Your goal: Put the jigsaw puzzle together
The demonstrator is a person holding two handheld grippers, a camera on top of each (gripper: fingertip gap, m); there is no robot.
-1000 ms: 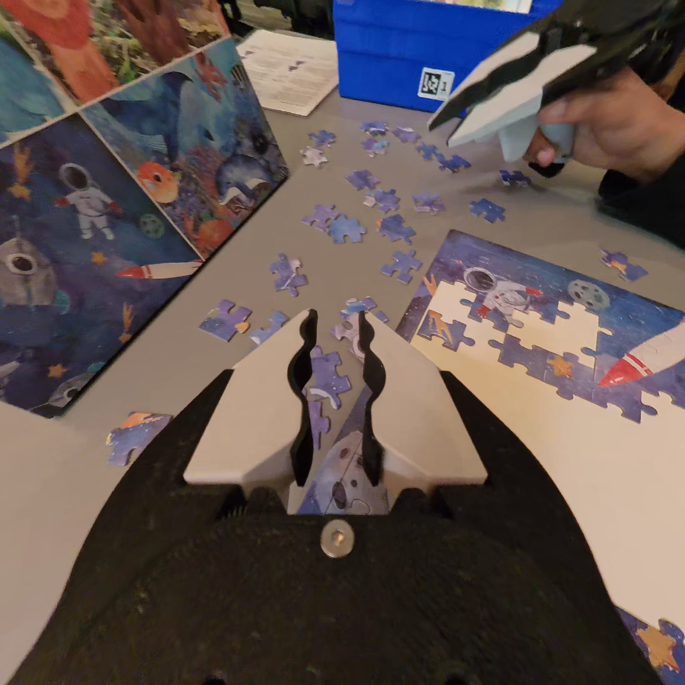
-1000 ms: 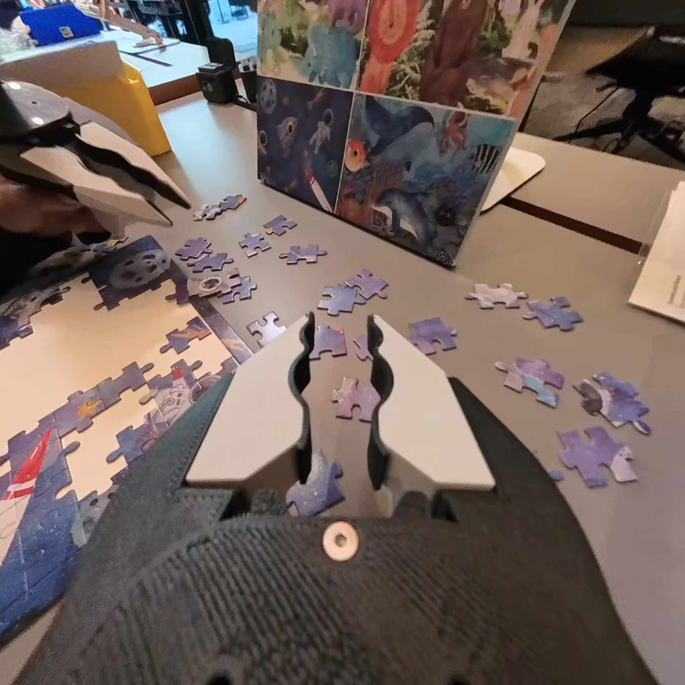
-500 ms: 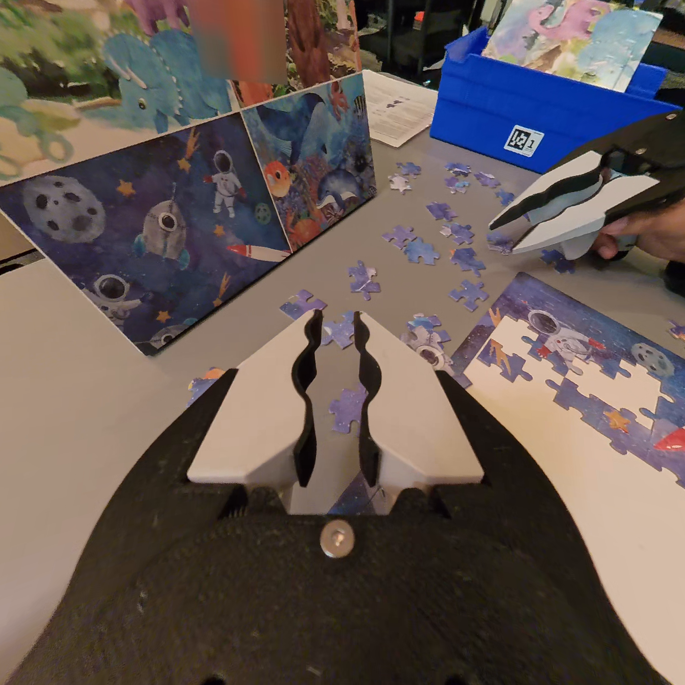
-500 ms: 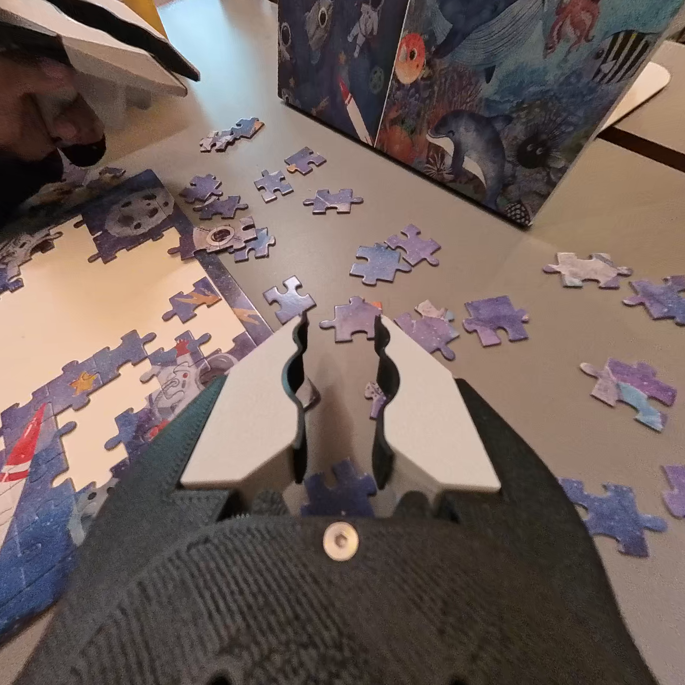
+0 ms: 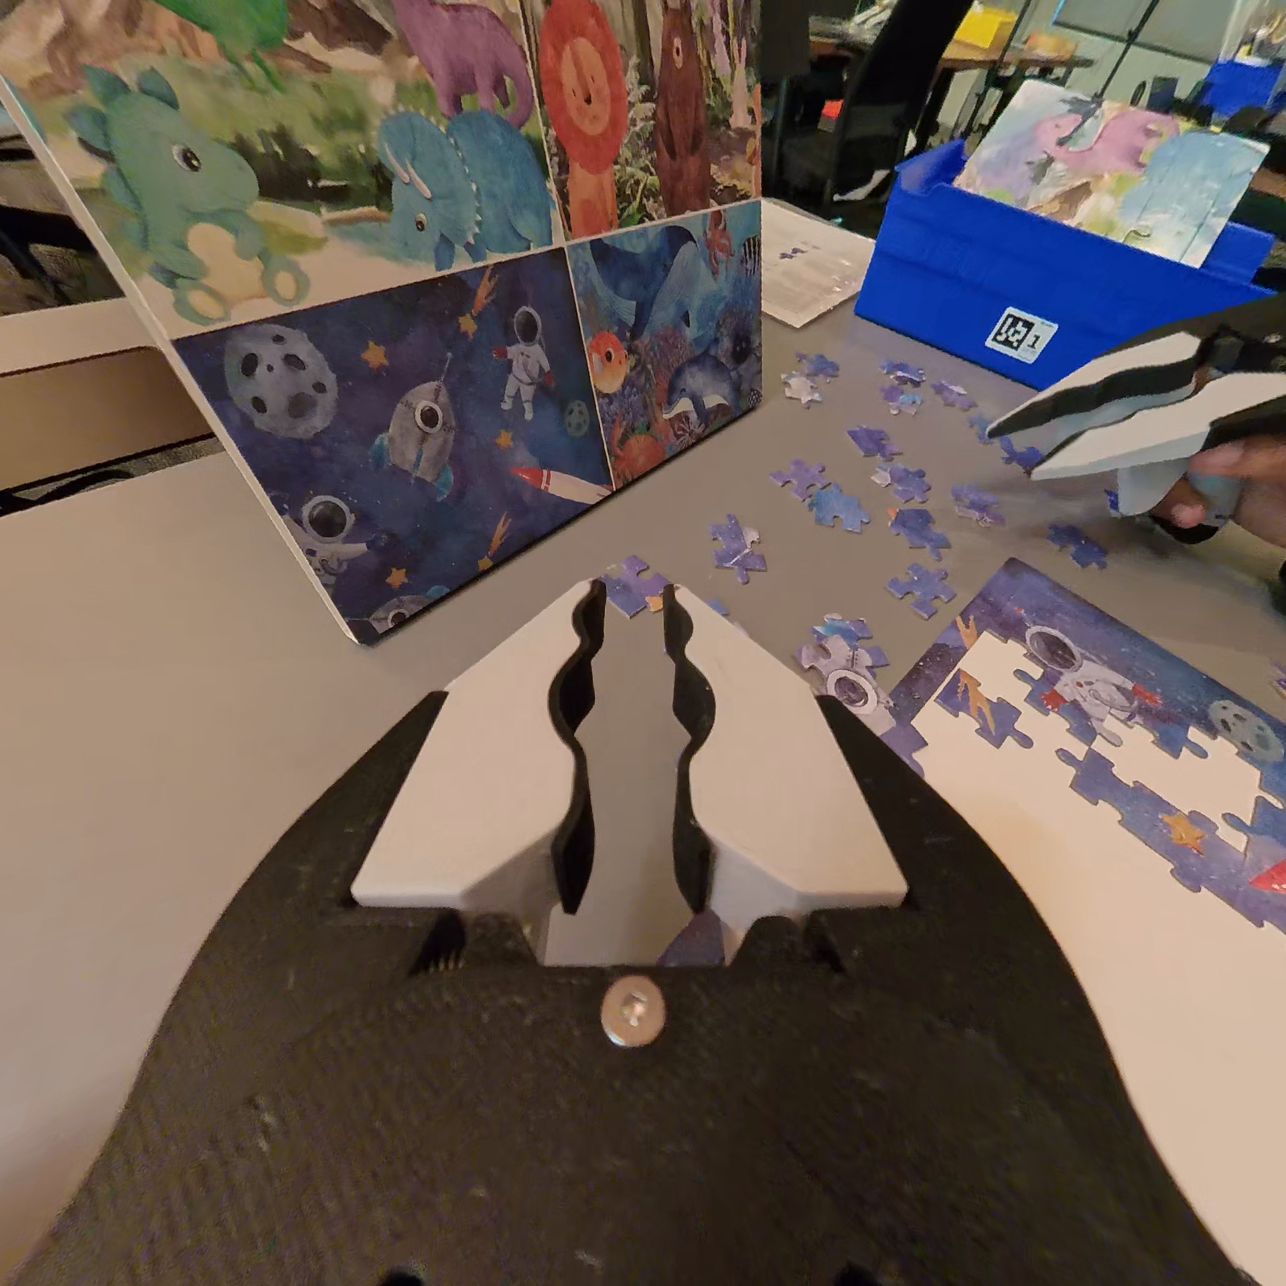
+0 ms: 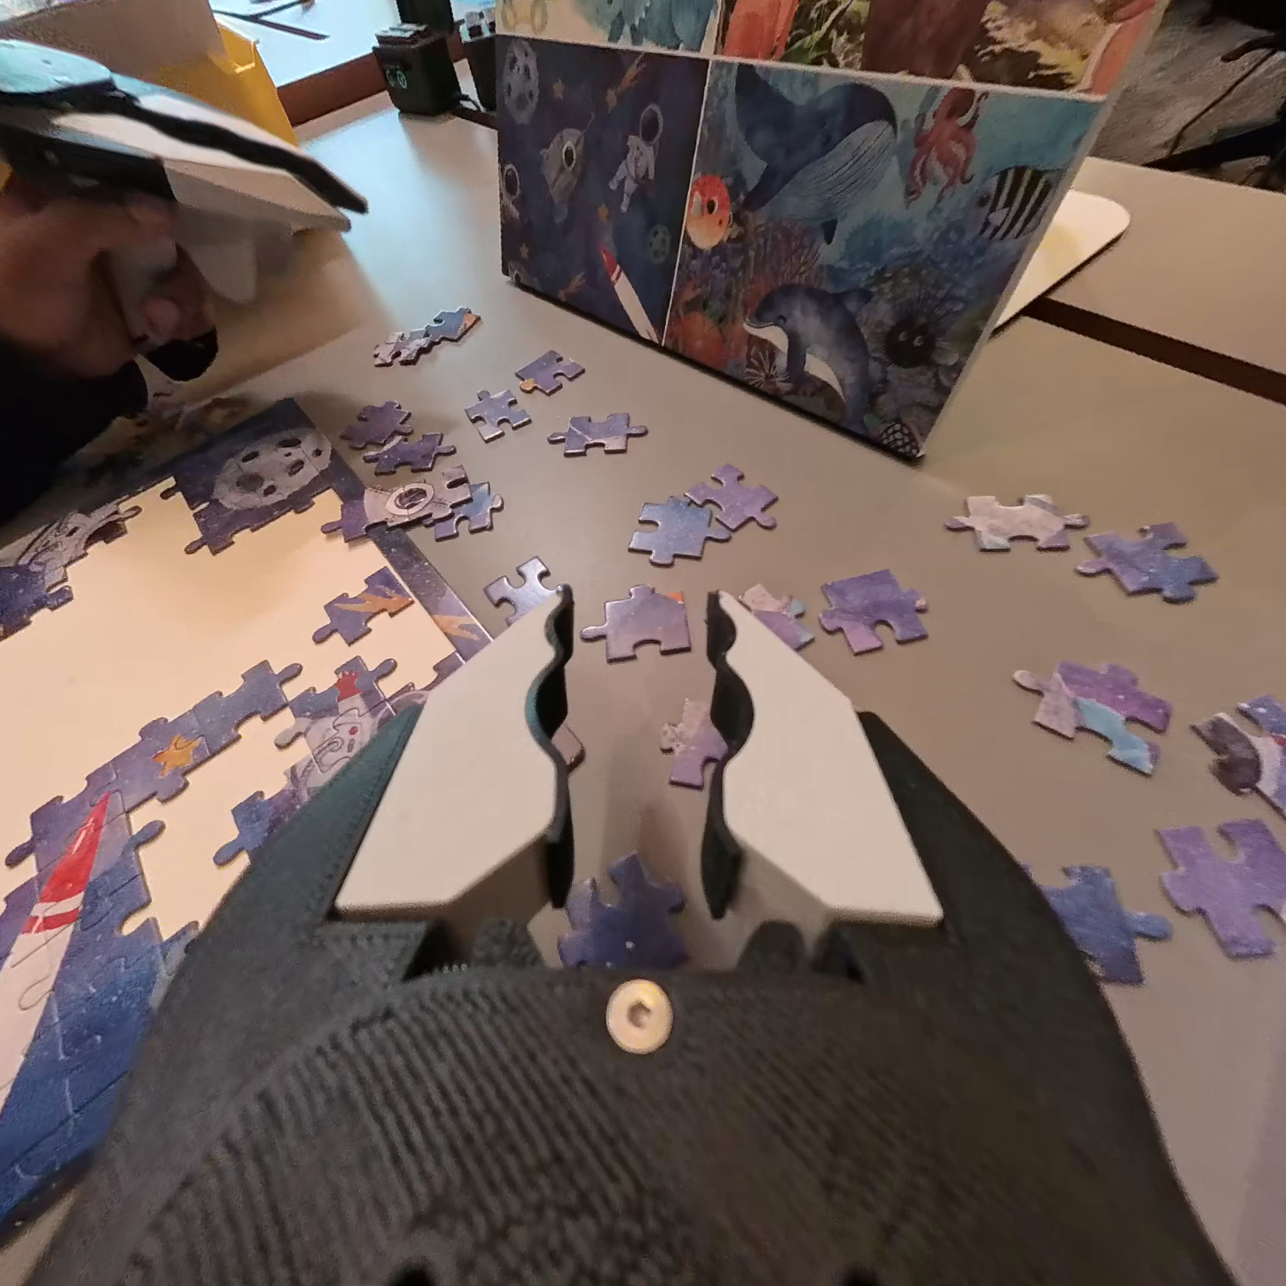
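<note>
My left gripper (image 5: pixel 632 590) is open and empty, raised over the grey table (image 5: pixel 209 696). A purple puzzle piece (image 5: pixel 630 579) lies on the table just beyond its tips. My right gripper (image 6: pixel 639 598) is open and empty, low over loose pieces. A purple piece with an orange corner (image 6: pixel 644 623) lies flat on the table between its fingertips, and the pads do not touch it. A partly filled space puzzle board (image 6: pixel 174 591) lies to its left and also shows in the left wrist view (image 5: pixel 1044 905). The right gripper shows at the right of the left wrist view (image 5: pixel 1016 452).
A tall picture box (image 5: pixel 417 417) stands on the table, also in the right wrist view (image 6: pixel 800 243). Several loose purple and blue pieces (image 6: pixel 678 529) are scattered between box and board. A blue bin (image 5: pixel 1009 278) and a paper sheet (image 5: pixel 807 278) lie at the back. A yellow bin (image 6: pixel 257 104) is far left. Spacing between my two grippers at the tips: around 25 cm.
My left gripper has risen and drawn back from the pieces, its jaws a little narrower. My right gripper has opened wider and moved down over the loose pieces.
</note>
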